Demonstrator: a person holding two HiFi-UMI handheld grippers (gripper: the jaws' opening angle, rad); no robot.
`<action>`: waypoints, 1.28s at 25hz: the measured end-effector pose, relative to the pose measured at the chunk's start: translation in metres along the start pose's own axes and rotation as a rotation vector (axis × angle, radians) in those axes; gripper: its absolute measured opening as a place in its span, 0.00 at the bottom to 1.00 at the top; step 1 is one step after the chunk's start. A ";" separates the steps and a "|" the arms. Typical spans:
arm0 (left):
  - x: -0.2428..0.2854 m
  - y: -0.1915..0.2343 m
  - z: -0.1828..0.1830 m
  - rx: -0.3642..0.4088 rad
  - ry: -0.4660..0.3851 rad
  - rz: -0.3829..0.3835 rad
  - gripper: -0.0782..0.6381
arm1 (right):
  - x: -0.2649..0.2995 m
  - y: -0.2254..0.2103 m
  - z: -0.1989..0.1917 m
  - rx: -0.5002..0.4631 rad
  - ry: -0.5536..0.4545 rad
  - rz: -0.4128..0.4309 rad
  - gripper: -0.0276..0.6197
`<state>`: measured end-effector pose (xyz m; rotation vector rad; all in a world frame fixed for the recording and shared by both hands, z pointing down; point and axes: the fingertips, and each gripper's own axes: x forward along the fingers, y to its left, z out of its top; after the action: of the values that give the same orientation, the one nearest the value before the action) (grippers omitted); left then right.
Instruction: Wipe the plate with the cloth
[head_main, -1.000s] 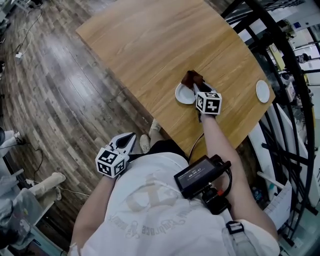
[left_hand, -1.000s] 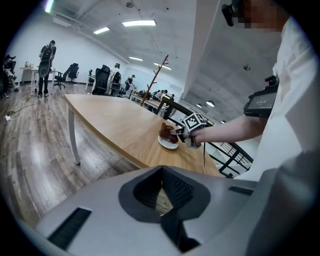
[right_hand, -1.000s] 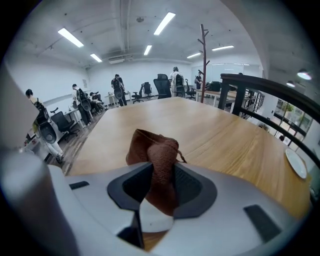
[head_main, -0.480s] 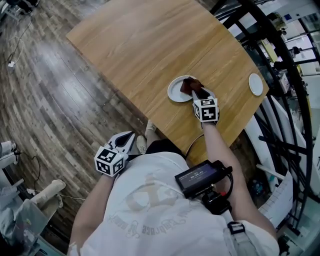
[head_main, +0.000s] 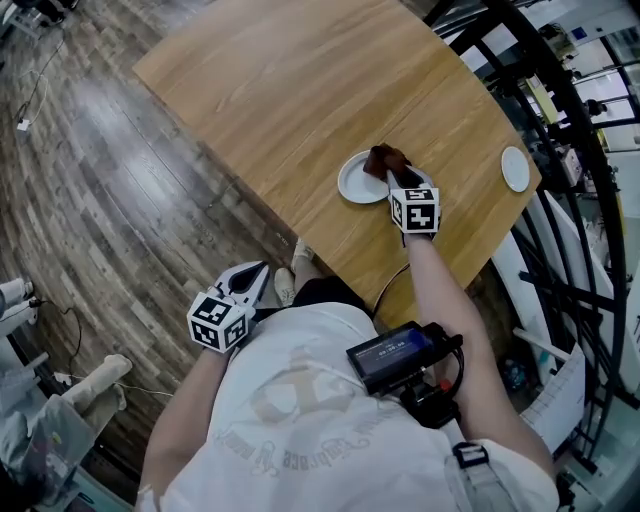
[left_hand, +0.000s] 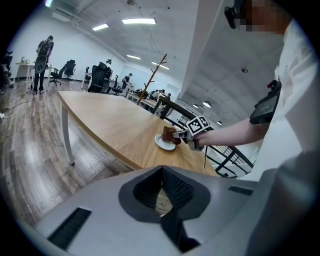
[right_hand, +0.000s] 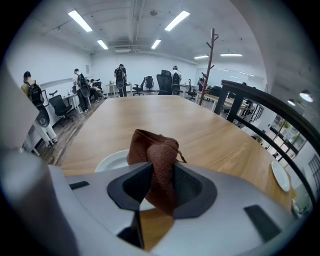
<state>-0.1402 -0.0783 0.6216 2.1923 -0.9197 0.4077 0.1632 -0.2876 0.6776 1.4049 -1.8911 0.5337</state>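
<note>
A small white plate (head_main: 356, 182) lies on the wooden table (head_main: 300, 90) near its front edge. My right gripper (head_main: 393, 176) is shut on a crumpled brown cloth (head_main: 385, 159), which rests over the plate's far right rim. In the right gripper view the cloth (right_hand: 155, 160) bulges up between the jaws, with the plate (right_hand: 111, 161) just left of it. My left gripper (head_main: 252, 282) hangs off the table beside the person's hip, shut and holding nothing. From the left gripper view, the plate (left_hand: 163, 144) and cloth (left_hand: 169, 134) show far off.
A second small white plate (head_main: 515, 168) sits at the table's right corner, also seen as the plate (right_hand: 280, 176) in the right gripper view. Black metal railings (head_main: 560, 130) run along the right. Wooden floor (head_main: 120, 180) lies to the left, and people and office chairs stand far off.
My right gripper has swept the cloth across the plate's right part and back to its far right rim. The left gripper has stayed where it was.
</note>
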 end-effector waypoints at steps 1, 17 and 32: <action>-0.001 0.001 -0.001 -0.003 0.000 0.005 0.13 | 0.004 -0.001 0.005 0.014 -0.007 0.000 0.23; 0.007 -0.006 -0.003 0.035 0.028 -0.038 0.13 | -0.017 -0.028 -0.028 0.078 0.018 -0.055 0.23; 0.000 -0.011 0.000 0.072 0.023 -0.049 0.13 | -0.039 0.090 -0.020 -0.077 -0.067 0.176 0.23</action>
<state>-0.1329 -0.0728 0.6164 2.2654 -0.8489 0.4482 0.0900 -0.2194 0.6697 1.2282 -2.0795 0.4969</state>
